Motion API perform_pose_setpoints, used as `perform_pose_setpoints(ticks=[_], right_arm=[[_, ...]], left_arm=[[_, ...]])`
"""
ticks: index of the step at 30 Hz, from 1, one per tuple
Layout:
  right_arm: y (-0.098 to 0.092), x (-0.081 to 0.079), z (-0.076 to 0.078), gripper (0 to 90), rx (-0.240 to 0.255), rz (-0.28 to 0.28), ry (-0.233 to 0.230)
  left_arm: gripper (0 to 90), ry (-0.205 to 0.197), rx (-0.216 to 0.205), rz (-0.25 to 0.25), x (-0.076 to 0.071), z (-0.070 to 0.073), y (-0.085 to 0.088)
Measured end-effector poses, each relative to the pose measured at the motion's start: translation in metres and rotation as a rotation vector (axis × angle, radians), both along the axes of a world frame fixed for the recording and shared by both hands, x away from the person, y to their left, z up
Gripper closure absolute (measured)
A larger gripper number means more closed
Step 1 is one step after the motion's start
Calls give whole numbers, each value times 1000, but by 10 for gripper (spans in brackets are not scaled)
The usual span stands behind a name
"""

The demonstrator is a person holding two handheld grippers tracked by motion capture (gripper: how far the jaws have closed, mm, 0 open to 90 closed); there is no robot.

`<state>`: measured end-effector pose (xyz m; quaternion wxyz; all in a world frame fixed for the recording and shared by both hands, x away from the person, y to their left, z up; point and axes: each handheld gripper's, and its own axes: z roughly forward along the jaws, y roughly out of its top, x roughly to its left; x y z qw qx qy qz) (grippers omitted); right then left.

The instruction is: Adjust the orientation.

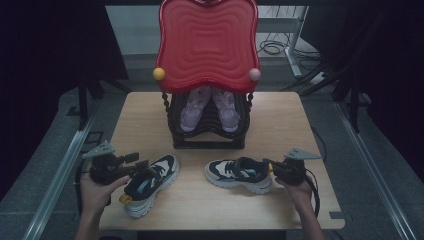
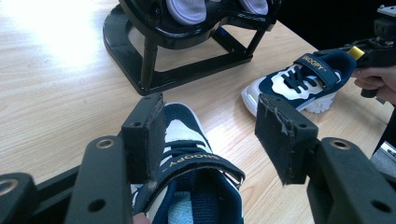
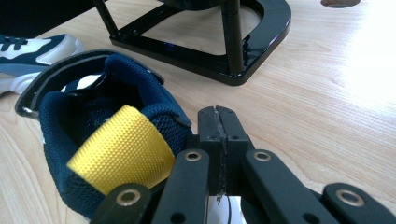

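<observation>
Beside the closed right gripper (image 3: 218,122) lies the right sneaker's (image 3: 107,154) heel, untouched.

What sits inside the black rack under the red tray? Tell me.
A pair of lilac shoes sits inside the black rack, toes forward; the red tray covers their heels.

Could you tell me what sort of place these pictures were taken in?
Probably a lab or recording workspace rather than a home: a bare wooden table hemmed by dark curtains, cables loose on the floor, and a shoe rack with sneakers set out for handling.
</observation>
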<state>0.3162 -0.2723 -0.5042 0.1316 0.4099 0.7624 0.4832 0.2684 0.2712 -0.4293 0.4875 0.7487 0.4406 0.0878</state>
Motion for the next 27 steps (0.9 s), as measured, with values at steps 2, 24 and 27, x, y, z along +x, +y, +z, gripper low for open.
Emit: perform_pose_setpoints(ticks=[2,24,27], right_arm=[[0,-2,1,899,-6,5,0],[-3,-24,3,899,-32,33,15],[-4,-28,4,899,-30,42,19]], left_arm=[[432,1,0,-1,0,0,0],[429,15,4,0,2,-3,0],[427,14,5,-1,2,-3,0]])
